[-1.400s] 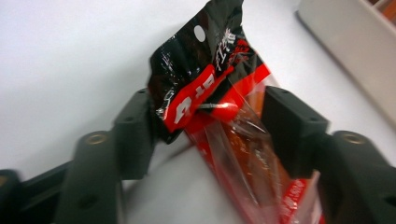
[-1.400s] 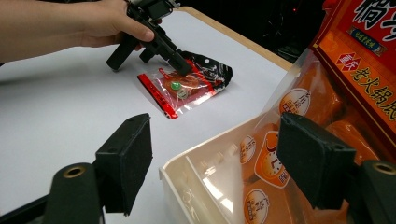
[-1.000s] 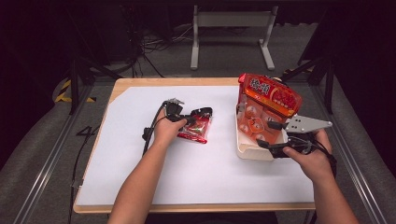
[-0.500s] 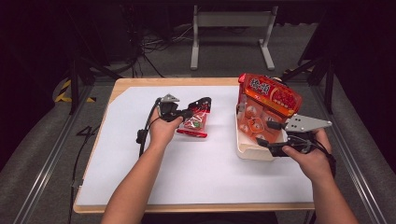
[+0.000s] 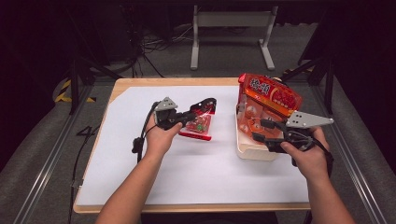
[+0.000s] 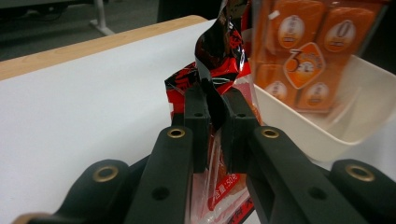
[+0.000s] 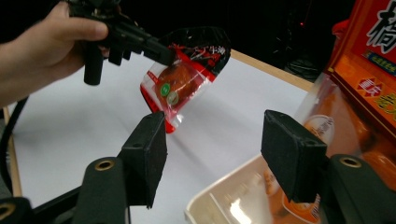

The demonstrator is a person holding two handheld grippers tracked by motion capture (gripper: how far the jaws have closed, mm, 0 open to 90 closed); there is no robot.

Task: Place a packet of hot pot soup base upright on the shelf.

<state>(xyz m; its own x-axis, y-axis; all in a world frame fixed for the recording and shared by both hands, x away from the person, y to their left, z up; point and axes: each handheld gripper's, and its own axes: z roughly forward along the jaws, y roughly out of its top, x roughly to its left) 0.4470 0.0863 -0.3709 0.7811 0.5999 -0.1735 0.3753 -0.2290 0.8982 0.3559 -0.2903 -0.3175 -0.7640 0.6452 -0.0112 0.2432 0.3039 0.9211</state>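
Two black jaws of the left gripper [image 6: 215,121] are clamped on the crumpled top edge of a red and black snack packet [image 6: 219,60]; in the left gripper view the packet's lower half slips behind the jaws, so its print there is cut off. From the high view the left gripper [image 5: 198,111] holds the snack packet [image 5: 198,125] lifted, its lower edge near or touching the white sheet [image 5: 196,172], left of a cream tub [image 5: 250,150].

The right gripper [image 7: 212,156] has its jaws apart with nothing between them; they have just been closing. It sits by the tub's near edge, cream tub [image 7: 224,200] showing blurred below the pads. In the high view the right gripper [image 5: 261,130] lies against an orange bag [image 5: 271,100] standing in the tub. The bag's small print is too blurred to read, and the right hand [image 5: 306,156] hides the tub's near right corner.
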